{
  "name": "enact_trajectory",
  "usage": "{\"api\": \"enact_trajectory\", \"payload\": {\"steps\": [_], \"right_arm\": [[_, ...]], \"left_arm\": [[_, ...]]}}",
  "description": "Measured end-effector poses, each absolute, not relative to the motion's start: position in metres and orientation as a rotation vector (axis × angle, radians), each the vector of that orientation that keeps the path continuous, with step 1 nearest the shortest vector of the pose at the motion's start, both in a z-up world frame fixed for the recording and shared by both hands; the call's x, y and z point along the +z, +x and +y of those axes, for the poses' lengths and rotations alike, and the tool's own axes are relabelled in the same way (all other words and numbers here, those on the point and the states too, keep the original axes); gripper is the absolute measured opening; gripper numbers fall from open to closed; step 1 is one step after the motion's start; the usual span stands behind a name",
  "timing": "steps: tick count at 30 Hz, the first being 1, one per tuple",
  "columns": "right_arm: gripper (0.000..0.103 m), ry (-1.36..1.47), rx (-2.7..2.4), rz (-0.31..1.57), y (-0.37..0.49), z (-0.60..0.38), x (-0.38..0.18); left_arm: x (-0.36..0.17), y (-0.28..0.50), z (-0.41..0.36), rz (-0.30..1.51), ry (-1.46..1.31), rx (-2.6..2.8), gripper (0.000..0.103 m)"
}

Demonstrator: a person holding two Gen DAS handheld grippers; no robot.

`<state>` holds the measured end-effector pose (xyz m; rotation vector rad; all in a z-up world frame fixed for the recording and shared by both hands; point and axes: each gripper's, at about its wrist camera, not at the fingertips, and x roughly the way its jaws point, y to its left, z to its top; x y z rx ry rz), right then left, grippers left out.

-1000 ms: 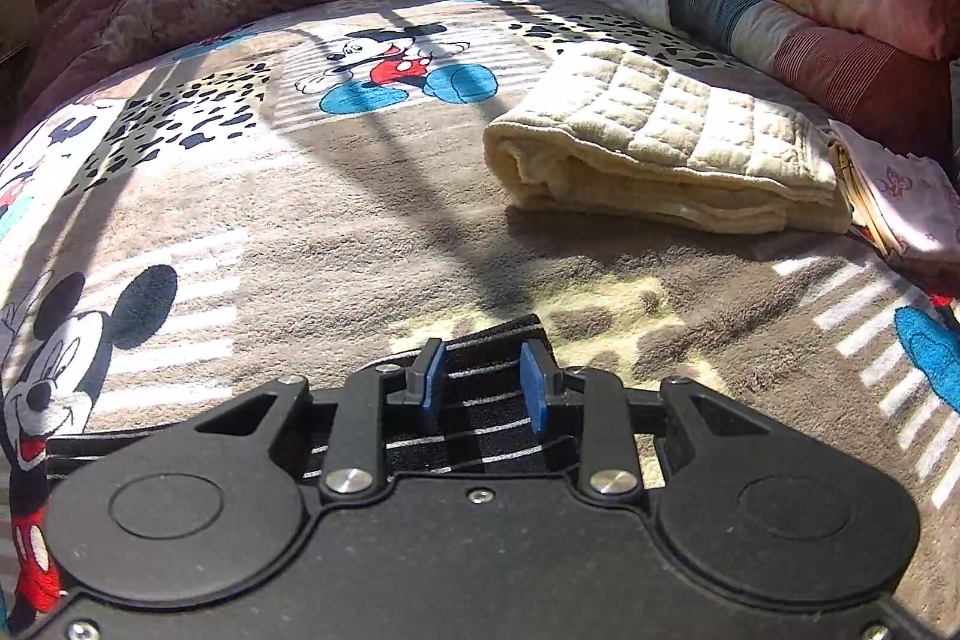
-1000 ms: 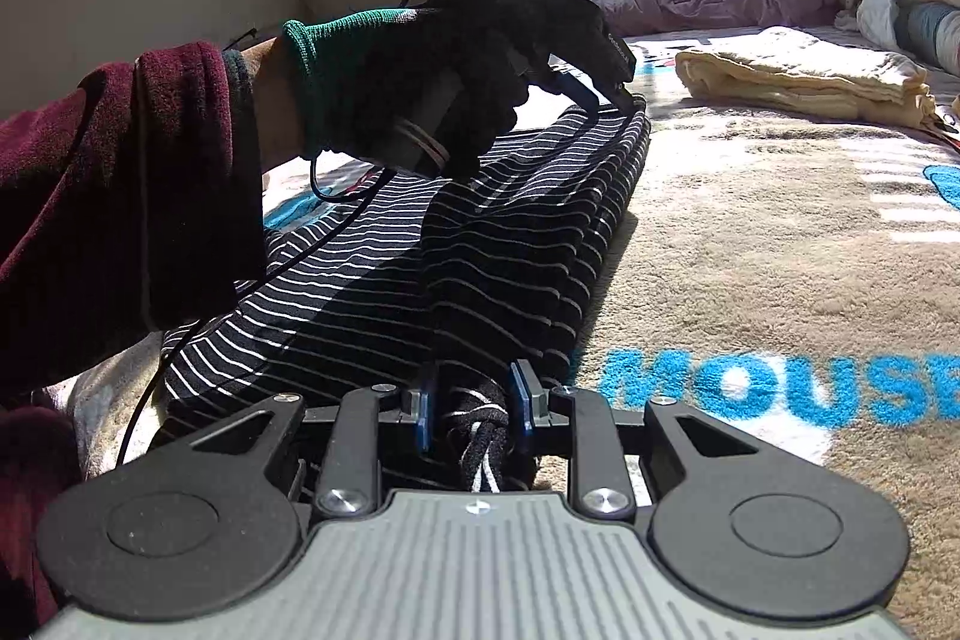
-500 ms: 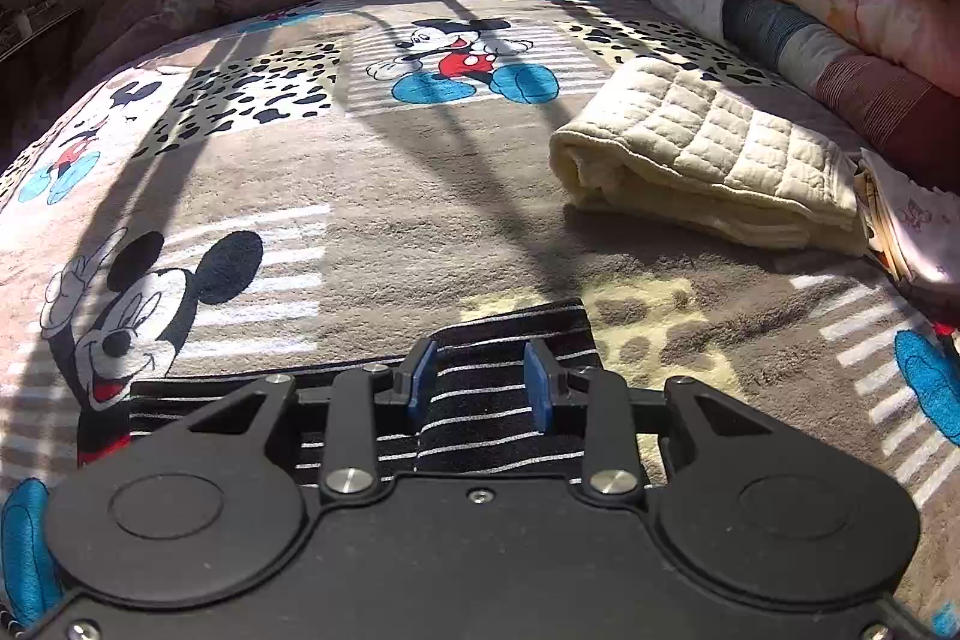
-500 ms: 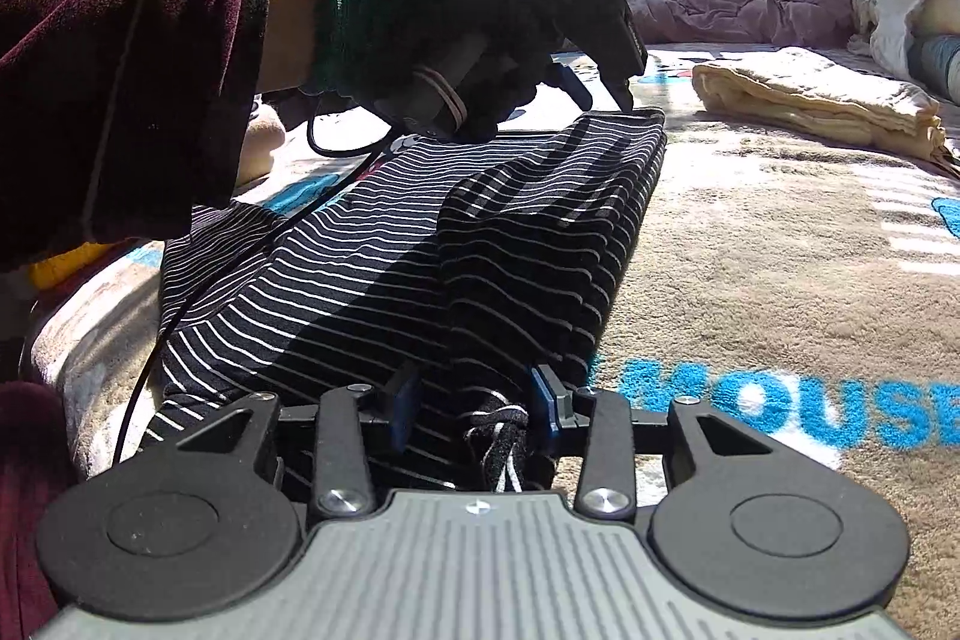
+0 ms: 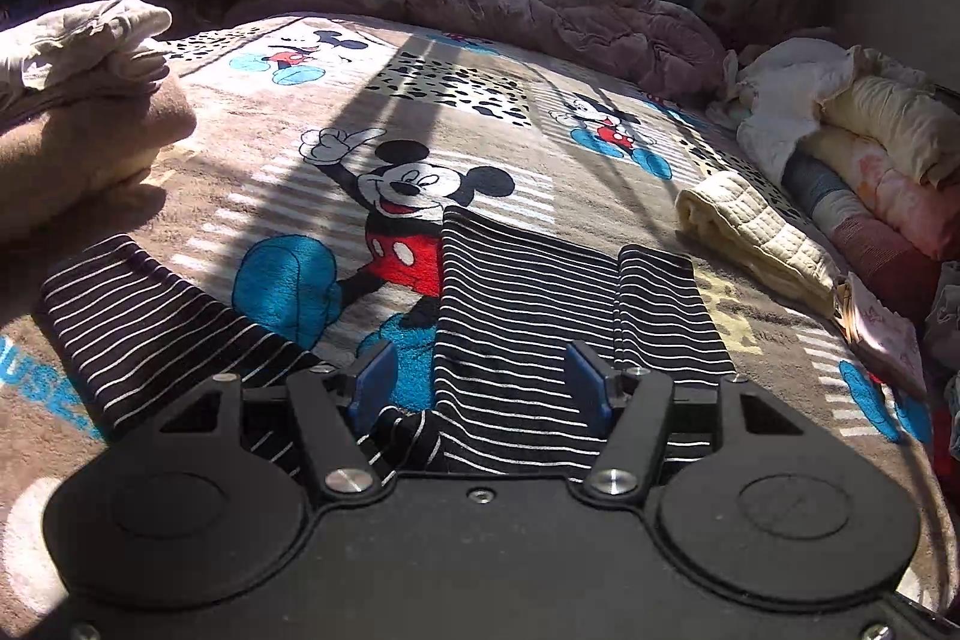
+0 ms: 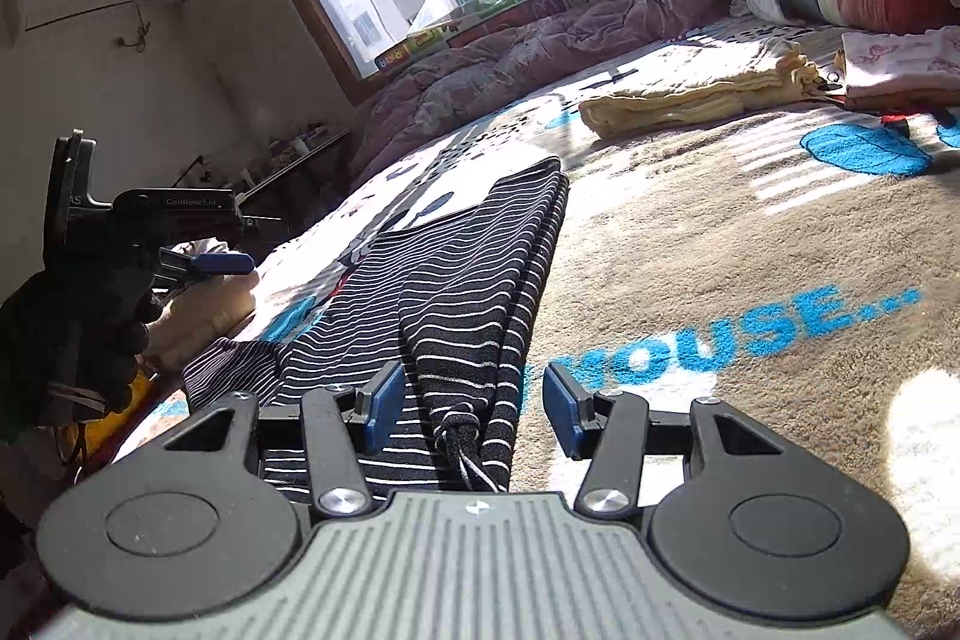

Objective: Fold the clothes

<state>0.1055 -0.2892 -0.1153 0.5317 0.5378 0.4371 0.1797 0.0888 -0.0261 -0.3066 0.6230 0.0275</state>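
Now both grippers' fingers (image 5: 585,379) are opening – striped trousers (image 6: 456,280) lie free

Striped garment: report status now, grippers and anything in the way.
Left gripper and right gripper opening, pads clear of cloth. Striped garment flat on the blanket, partly folded. Folded cream quilt beyond, not obstructing.

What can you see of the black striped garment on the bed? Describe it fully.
The black striped garment looks like soft knit, black with thin white stripes, with a drawstring at its near end. It lies partly folded lengthwise on the cartoon mouse blanket, one panel spread out to the side. The right gripper straddles the bunched drawstring end, jaws opening, pads off the cloth. The left gripper is likewise opening over it.
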Motion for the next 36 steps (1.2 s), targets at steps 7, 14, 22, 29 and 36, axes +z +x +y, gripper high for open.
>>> {"api": "enact_trajectory", "payload": {"steps": [7, 14, 22, 29, 36], "right_arm": [[0.052, 0.606, 0.402, 0.583, 0.086, -0.285, -0.132], [0.052, 0.477, 0.423, 0.535, 0.062, -0.268, -0.115], [0.054, 0.471, 0.421, 0.501, 0.05, -0.274, -0.107], [0.056, 0.447, 0.378, 0.516, 0.055, -0.276, -0.115], [0.056, 0.462, 0.397, 0.475, 0.065, -0.264, -0.109]], "left_arm": [[-0.083, 0.104, 0.16, 0.603, -0.654, 0.119, 0.062], [-0.125, 0.087, 0.204, 0.521, -0.883, 0.152, 0.059], [-0.136, 0.125, 0.252, 0.429, -1.026, 0.189, 0.044], [-0.144, 0.154, 0.291, 0.411, -1.162, 0.185, 0.033], [-0.128, 0.177, 0.275, 0.4, -1.057, 0.132, 0.014]]}}
